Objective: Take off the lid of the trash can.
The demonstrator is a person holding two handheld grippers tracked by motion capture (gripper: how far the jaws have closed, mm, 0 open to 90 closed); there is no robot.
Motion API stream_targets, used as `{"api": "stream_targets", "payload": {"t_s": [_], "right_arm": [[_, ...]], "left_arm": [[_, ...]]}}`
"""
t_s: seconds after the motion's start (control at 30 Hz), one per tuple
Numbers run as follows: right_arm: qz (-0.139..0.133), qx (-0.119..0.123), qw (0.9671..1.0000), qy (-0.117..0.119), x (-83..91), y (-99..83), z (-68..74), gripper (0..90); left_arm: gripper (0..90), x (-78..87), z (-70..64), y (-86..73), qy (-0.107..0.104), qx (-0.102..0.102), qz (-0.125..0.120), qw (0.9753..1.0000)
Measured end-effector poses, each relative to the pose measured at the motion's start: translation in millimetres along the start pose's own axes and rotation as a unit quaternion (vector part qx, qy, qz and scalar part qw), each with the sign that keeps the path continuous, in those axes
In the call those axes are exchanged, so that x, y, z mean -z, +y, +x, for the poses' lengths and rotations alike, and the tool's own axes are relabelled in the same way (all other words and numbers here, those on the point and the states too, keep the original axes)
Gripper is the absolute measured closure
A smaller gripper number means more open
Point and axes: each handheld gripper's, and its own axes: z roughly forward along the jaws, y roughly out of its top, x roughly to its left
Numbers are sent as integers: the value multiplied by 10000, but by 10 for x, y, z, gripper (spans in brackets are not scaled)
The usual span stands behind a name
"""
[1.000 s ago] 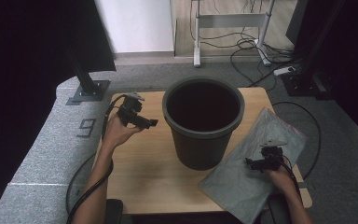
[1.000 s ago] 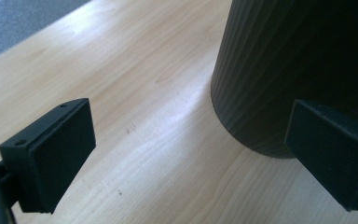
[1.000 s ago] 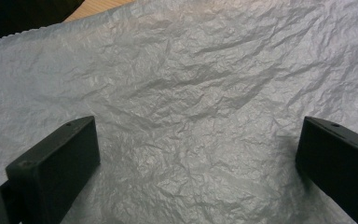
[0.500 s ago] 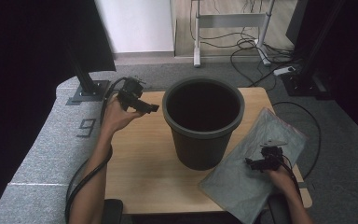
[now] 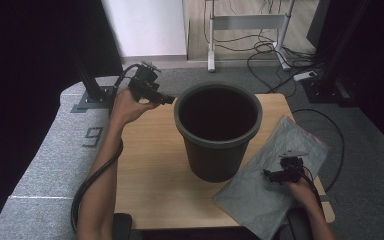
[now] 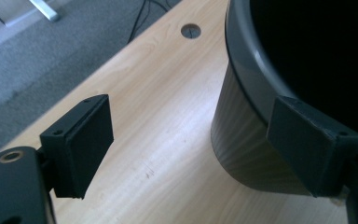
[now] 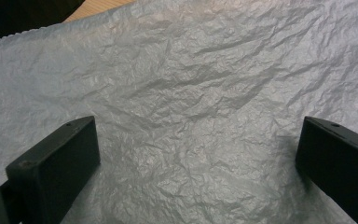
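On the left, the left tool (image 5: 167,100) hangs in the air just beside the rim of the dark grey round plastic bin (image 5: 218,130), jaws wide apart and empty. The bin stands upright in the middle of the light wooden surface (image 5: 150,165); it looks stiff and light, best gripped at its rim. To the right, the crinkled grey plastic bag (image 5: 265,192) lies flat on the surface's near right corner, thin, limp and likely slippery, so an edge or a pinched fold suits it. The right tool (image 5: 271,174) hovers over the bag, jaws spread wide, gripping nothing.
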Motion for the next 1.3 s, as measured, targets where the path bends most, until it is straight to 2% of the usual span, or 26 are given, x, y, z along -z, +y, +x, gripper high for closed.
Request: {"api": "stream_targets", "payload": {"t_s": [0.17,0.43,0.57,0.7,0.9,1.07,1.2,1.3], "right_arm": [[0,5,10000,5,0,0,0,0],[2,16,10000,21,2,-2,1,0],[2,22,10000,28,3,-3,1,0],[2,27,10000,34,3,-3,1,0],[2,29,10000,38,3,-3,1,0],[2,29,10000,37,3,-3,1,0],[2,28,10000,38,3,-3,1,0],[3,28,10000,38,4,-3,1,0]], "left_arm": [[161,-17,-29,145,-59,-26,-23,10000],[277,-235,-100,307,-184,-33,88,9998],[392,-323,-133,356,-233,-54,174,9996],[495,-415,-209,376,-192,-176,334,9991],[711,-438,-262,413,-269,-193,428,9985],[747,-431,-293,458,-134,-14,514,9986],[756,-418,-301,487,-97,38,570,9983],[765,-356,-302,508,-102,80,386,9992]]}}
